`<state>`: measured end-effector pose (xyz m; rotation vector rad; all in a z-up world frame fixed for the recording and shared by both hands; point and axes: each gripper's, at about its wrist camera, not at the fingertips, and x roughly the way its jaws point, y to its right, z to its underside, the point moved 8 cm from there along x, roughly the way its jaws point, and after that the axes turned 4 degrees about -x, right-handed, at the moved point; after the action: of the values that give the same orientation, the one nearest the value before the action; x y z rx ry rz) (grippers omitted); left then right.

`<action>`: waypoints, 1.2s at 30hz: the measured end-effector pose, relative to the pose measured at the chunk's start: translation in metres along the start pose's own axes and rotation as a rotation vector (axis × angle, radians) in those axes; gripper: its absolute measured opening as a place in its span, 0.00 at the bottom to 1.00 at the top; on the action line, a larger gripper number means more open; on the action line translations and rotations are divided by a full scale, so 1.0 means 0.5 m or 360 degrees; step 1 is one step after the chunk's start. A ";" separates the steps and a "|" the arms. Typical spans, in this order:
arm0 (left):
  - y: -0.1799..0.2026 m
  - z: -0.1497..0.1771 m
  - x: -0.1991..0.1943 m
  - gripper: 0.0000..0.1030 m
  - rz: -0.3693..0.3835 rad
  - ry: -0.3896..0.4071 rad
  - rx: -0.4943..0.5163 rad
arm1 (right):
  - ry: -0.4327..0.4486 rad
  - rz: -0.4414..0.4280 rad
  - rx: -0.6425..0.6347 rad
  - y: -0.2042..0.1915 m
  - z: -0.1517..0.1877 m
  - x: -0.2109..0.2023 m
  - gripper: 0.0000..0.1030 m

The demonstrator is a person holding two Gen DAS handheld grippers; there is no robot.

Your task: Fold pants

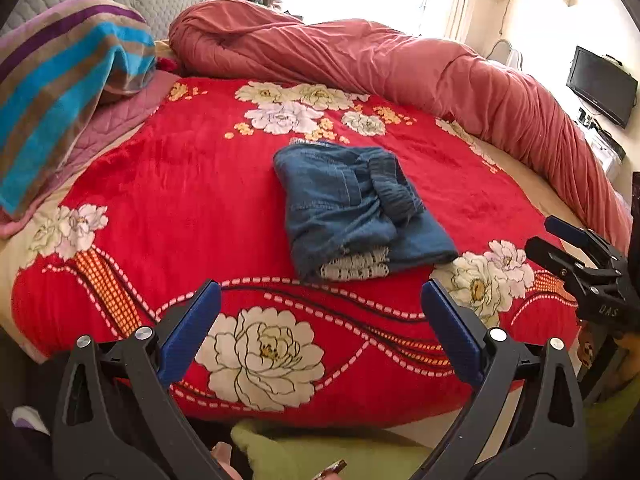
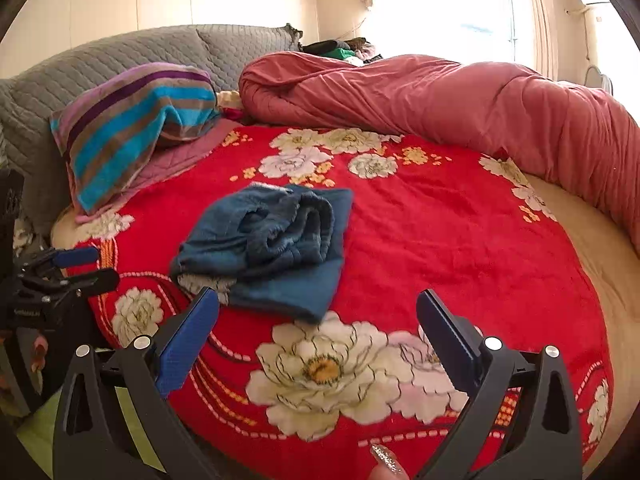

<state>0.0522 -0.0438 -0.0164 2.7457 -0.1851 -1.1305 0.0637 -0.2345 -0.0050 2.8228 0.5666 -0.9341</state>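
Blue denim pants point(image 1: 356, 208) lie folded into a compact bundle in the middle of the red flowered blanket point(image 1: 192, 200), with the elastic waistband on top and a pale lace patch at the near edge. My left gripper point(image 1: 320, 300) hangs open just short of the bundle, nothing between its blue pads. In the right wrist view the same pants point(image 2: 268, 244) lie left of centre, and my right gripper point(image 2: 318, 308) is open near their closest corner, holding nothing. Each gripper shows in the other's view: the right gripper point(image 1: 556, 240) at the right edge, the left gripper point(image 2: 80, 264) at the left edge.
A rolled pink-red duvet point(image 1: 400, 64) curves along the far and right side of the round bed. A striped blue, brown and purple towel point(image 1: 60, 92) covers a pillow at the left, against a grey quilted headboard point(image 2: 120, 56). A dark monitor point(image 1: 602, 84) hangs on the right wall.
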 end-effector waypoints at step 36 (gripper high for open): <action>-0.012 0.041 0.027 0.91 -0.0051 -0.0114 -0.0019 | -0.0171 -0.0030 0.0100 -0.015 0.049 0.051 0.96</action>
<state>0.0475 -0.0423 -0.0414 2.7090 -0.1431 -1.2351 0.0662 -0.2252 -0.0399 2.8050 0.5608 -1.1184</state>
